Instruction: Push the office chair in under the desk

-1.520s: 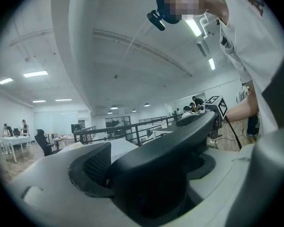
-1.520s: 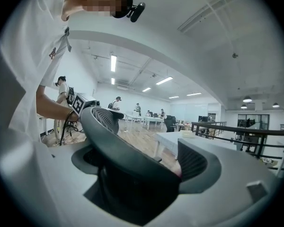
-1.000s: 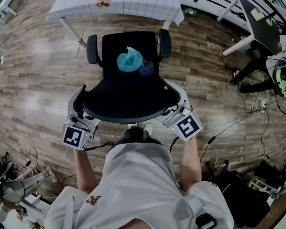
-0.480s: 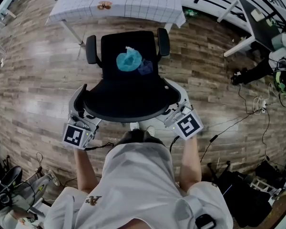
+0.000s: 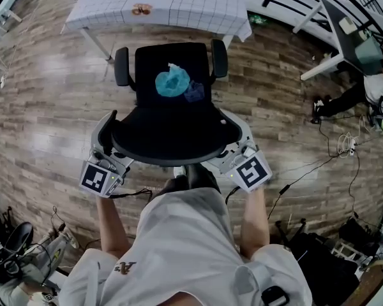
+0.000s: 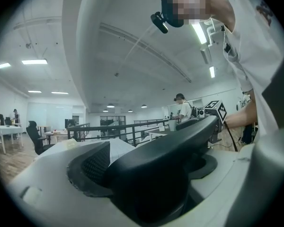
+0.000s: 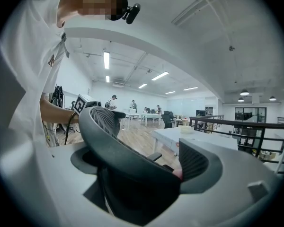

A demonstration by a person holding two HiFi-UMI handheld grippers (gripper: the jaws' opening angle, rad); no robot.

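The office chair (image 5: 172, 113) stands on the wooden floor (image 5: 51, 107) just short of the cloth-covered table (image 5: 198, 8), seat facing it, while the left gripper (image 5: 110, 136) and right gripper (image 5: 237, 134) each have their fingers clamped on an end of its backrest.

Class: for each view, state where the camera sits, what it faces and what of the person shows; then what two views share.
Head view: on the person's head, looking steeply down at the office chair and desk; torso, forearms, left gripper, right gripper show.
Left gripper view: on that gripper, facing along its fingers across the backrest; shirt and arm at right.
Right gripper view: on that gripper, along its fingers; shirt and forearm at left.
Shared: both gripper views show the backrest and the opposite gripper's marker cube.
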